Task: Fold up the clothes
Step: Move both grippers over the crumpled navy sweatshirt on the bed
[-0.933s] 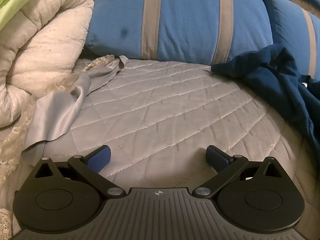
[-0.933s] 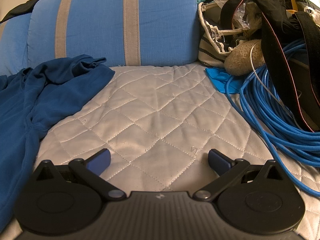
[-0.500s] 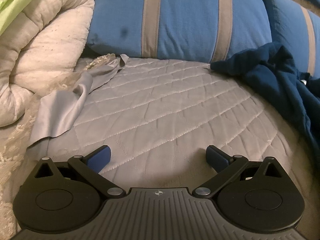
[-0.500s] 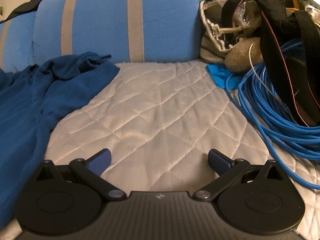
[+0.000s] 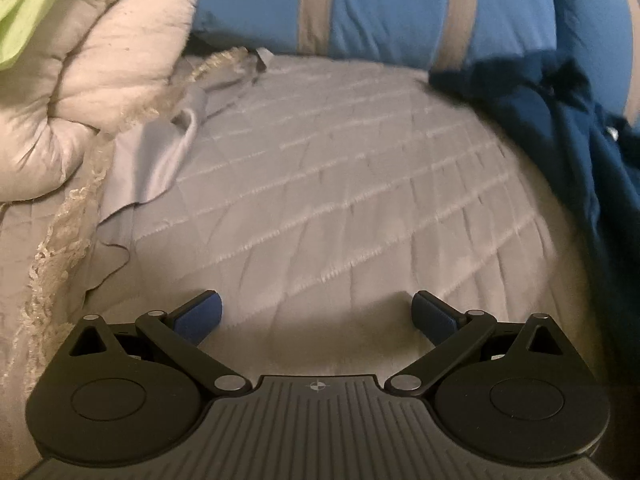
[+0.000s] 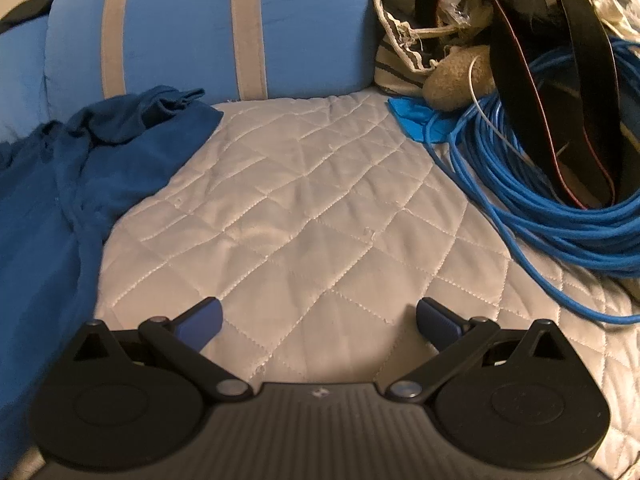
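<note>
Between the two grippers lies a crumpled dark blue shirt, bunched against the striped blue pillows at the far edge of the quilted bedcover. From the right wrist view it spreads along the left side; from the left wrist view the same shirt hangs at the right edge. Neither tool touches it. The left gripper has its fingers spread wide over bare quilt, holding nothing, and the right gripper is equally wide and empty.

Several things could spoil the fold from here. The shirt is heaped in layers, so a pinch might catch two thicknesses at once and drag the whole bundle instead of one edge. I judge the collar and hem hard to pick out in this heap, so a wrong corner may get taken. At far right, a coil of blue cable and black straps crowd the bed; a wide sweep of the right gripper could snag them. On the left, a loose grey cloth beside the white comforter could be pinched by mistake. The left view is blurred, so fine detail there is uncertain.
</note>
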Available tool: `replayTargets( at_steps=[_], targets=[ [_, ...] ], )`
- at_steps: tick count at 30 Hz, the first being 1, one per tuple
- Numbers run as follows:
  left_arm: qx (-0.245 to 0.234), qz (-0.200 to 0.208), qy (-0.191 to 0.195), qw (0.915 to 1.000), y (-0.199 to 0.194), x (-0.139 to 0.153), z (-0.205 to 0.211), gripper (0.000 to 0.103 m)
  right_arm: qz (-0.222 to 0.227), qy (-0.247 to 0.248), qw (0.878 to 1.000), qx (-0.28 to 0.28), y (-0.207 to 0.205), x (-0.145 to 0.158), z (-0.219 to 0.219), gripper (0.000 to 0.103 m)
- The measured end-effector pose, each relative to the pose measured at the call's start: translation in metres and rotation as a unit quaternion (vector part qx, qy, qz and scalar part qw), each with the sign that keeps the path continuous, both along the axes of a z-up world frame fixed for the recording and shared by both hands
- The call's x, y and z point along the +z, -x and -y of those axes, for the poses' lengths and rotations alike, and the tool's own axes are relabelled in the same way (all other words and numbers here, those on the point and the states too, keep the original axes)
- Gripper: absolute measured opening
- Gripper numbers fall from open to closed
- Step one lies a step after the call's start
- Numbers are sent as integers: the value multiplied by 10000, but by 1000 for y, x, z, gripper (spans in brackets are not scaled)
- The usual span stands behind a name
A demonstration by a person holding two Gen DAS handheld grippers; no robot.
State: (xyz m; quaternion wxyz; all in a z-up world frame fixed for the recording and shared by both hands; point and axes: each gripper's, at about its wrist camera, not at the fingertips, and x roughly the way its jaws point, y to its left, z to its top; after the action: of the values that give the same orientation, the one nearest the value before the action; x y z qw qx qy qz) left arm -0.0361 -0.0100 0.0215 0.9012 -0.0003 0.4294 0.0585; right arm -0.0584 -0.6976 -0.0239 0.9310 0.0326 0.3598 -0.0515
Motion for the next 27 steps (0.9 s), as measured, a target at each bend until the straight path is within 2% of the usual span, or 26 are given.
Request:
replayTargets(
  at_steps=[2,6,12,17,21,27],
  targets=[
    [62,-65,86,9999,3,1,0,103,-40,88,9999,-109,0,1,-4,102],
    [68,-33,-30,10000,8,7,6,102,-151,45,9994,-312,1,6,-9,102],
    [-196,501,59,9985,31,41,18,102,78,-502,9987,19,18,28,-17,103],
    [-437,1012,-141,9938,53,74,33,102,178,-575,9976,350,26,61,-28,103],
    [-547,1368,-318,9886,67,99,41,103,237,-433,9972,567,33,84,-36,103],
    [-785,1804,-744,9776,90,130,55,103,299,30,9959,852,50,108,-45,103]
  ],
)
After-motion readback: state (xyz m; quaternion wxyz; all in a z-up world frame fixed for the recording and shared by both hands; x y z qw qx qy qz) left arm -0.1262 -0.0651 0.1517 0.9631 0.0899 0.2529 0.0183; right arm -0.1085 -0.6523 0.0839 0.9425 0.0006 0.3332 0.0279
